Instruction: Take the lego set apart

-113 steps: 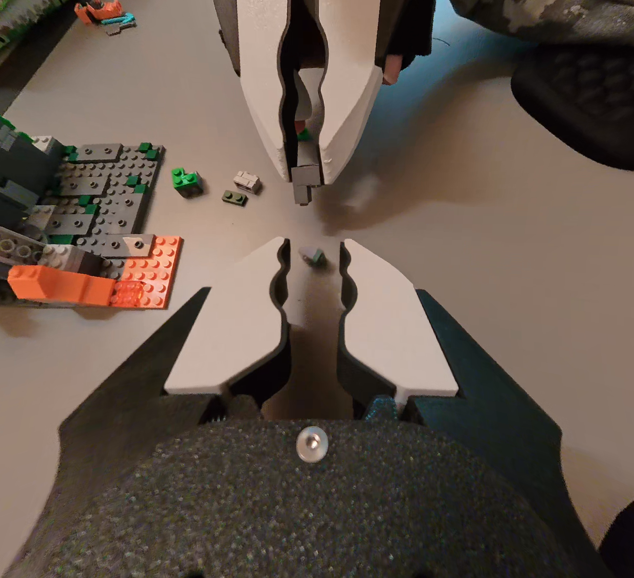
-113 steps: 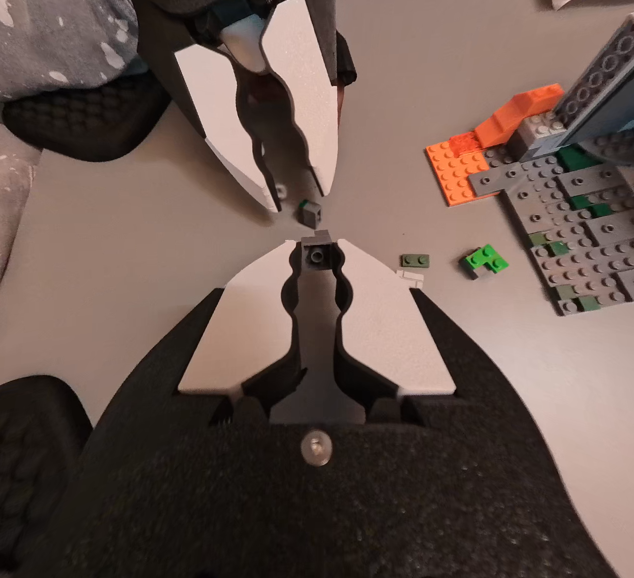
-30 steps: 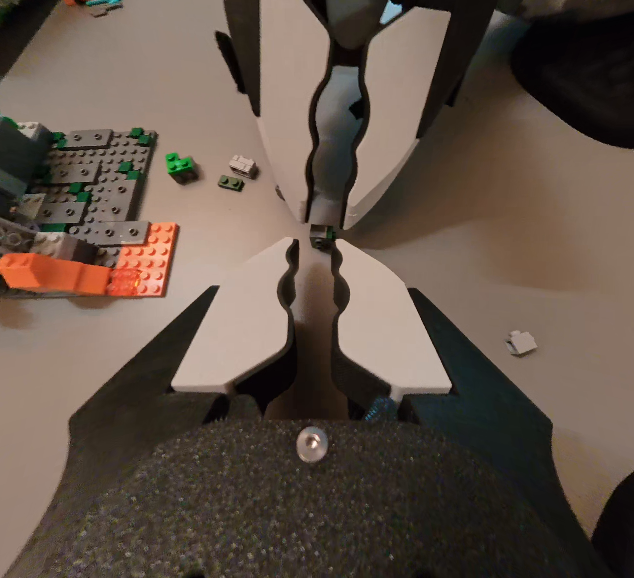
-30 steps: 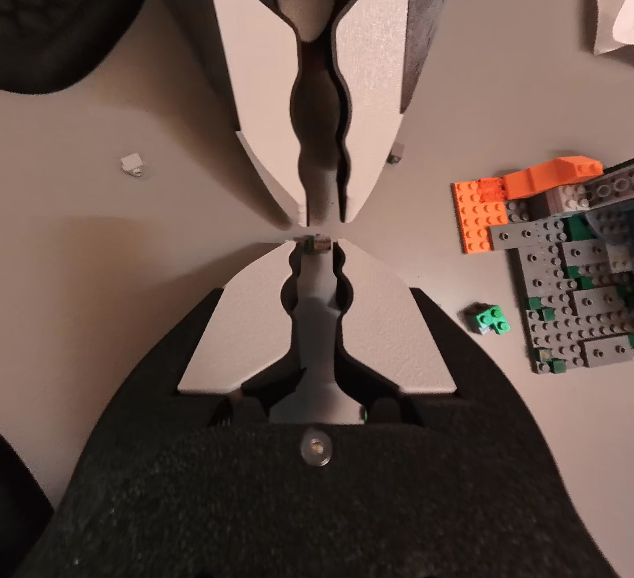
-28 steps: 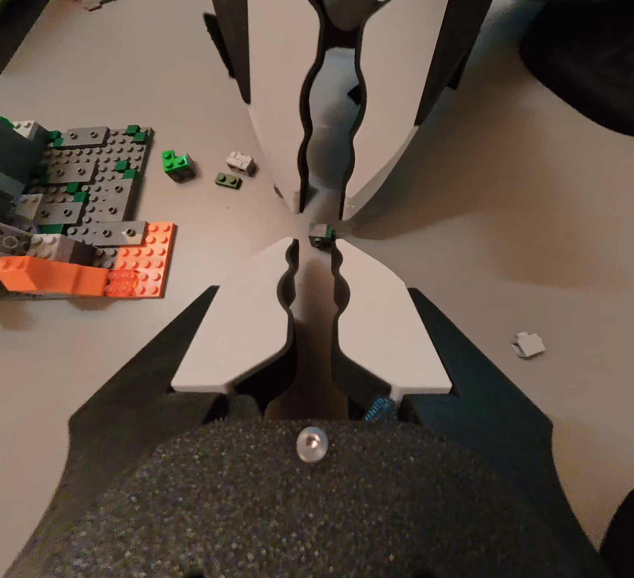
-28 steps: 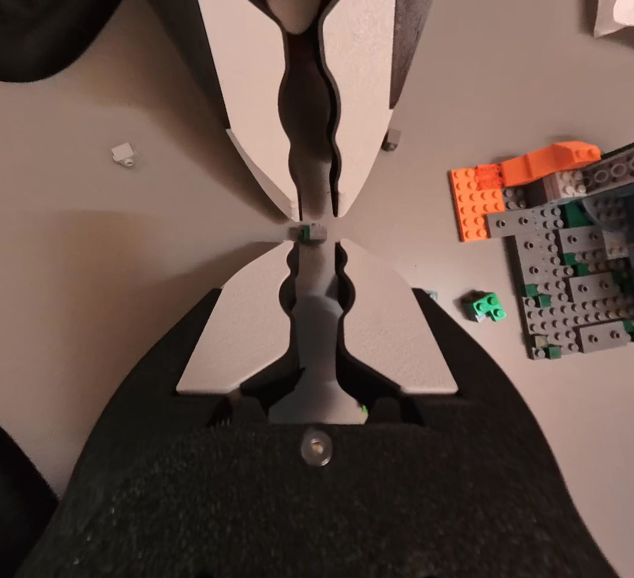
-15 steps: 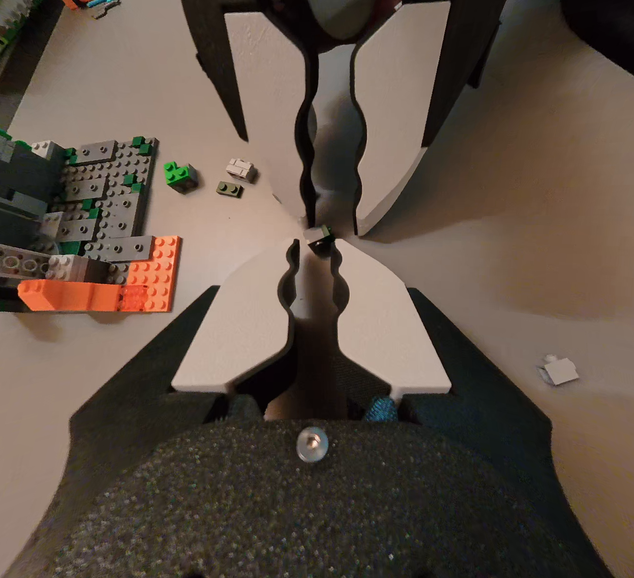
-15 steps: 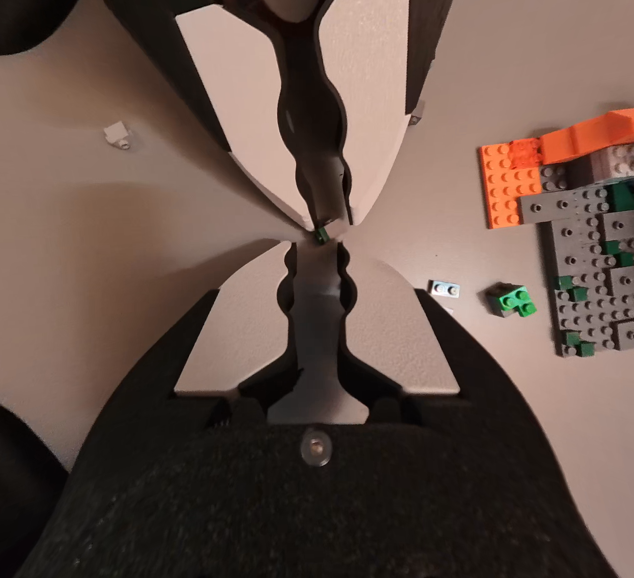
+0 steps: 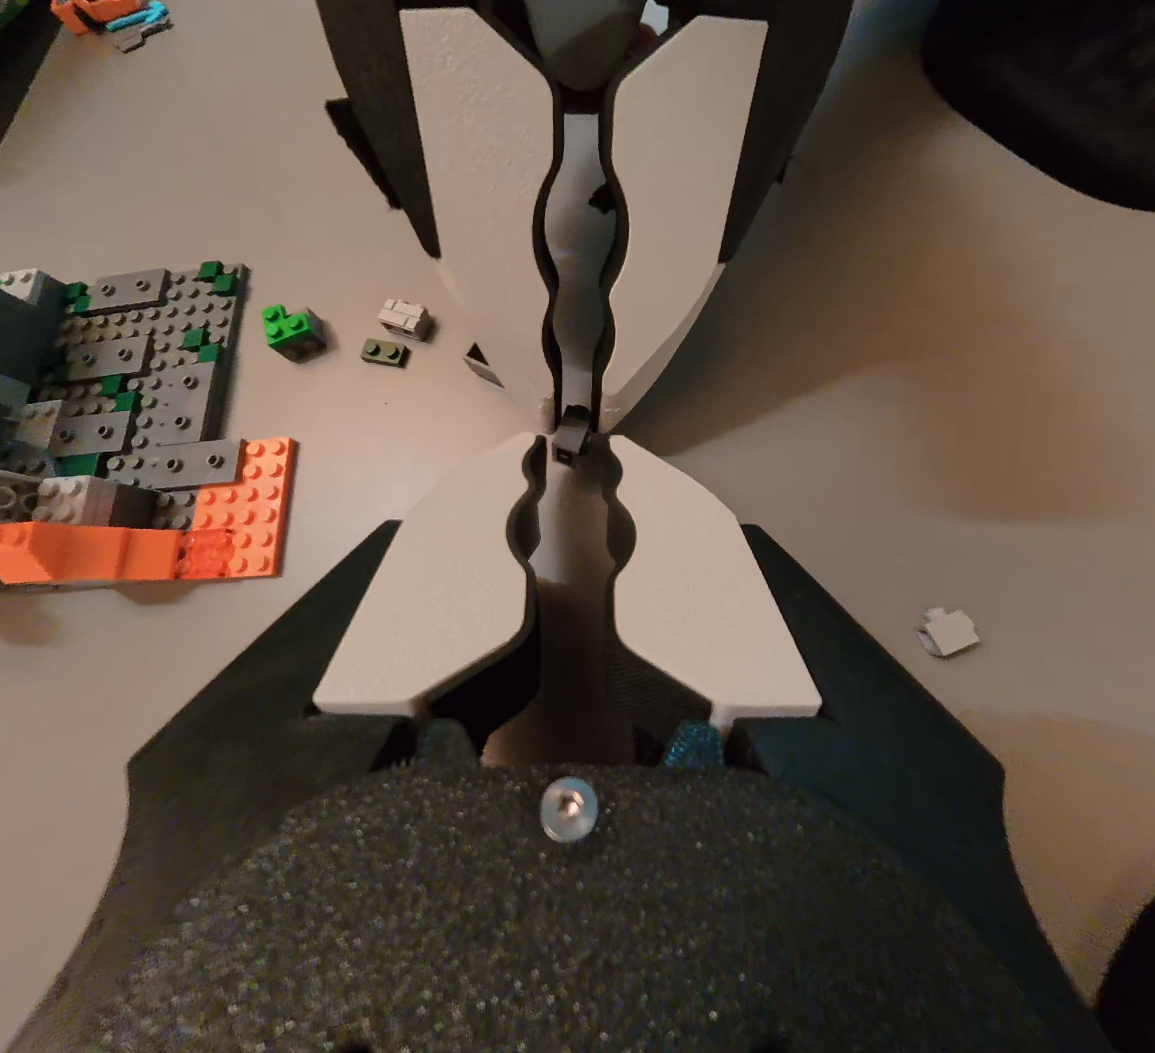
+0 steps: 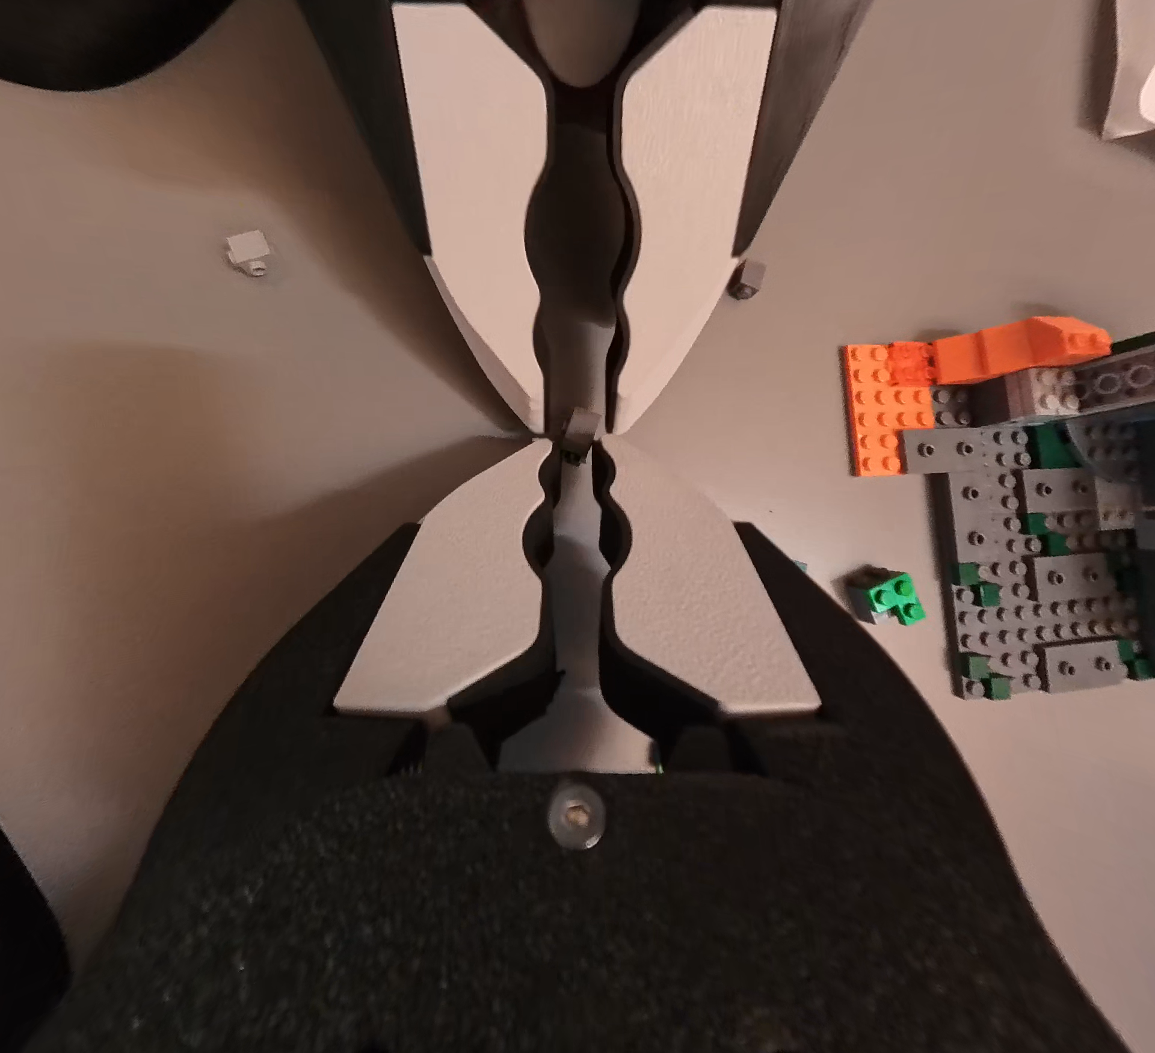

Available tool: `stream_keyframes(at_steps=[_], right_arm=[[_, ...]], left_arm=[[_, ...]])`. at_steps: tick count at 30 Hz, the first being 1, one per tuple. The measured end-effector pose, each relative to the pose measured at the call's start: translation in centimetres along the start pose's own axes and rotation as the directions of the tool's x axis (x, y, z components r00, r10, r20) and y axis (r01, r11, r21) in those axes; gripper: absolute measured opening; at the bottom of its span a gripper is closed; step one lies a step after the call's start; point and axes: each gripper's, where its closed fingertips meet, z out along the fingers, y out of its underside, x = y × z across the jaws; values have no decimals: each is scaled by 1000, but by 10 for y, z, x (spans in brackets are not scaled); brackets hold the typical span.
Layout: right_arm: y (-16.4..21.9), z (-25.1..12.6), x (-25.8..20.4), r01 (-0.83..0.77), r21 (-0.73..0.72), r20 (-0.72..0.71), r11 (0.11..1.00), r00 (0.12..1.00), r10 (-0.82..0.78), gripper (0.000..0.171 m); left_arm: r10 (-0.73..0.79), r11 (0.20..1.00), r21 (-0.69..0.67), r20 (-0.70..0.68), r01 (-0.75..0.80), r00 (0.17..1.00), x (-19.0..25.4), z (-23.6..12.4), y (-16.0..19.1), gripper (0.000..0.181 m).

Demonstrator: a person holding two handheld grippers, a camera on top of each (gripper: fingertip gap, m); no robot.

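lego piece (image 9: 570, 437) small, dark, pinched tip to tip between both grippers' jaws, above table (image 9: 875, 398).

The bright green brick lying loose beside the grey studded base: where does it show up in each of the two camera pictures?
Left wrist view: the bright green brick lies left of centre, just right of the grey base.
Right wrist view: the same brick lies at the right, below the middle, just left of the base.
Shared landmark: the orange plate at the base's corner, at the right in the right wrist view.
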Motion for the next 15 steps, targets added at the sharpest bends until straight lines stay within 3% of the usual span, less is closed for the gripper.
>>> stream_keyframes(at_steps=[15], right_arm=[[-5,-7,7,-58,47,-15,997,998,59,9]], left_arm=[[-17,1000,2,49,17,999,-8,-7,-10,11]])
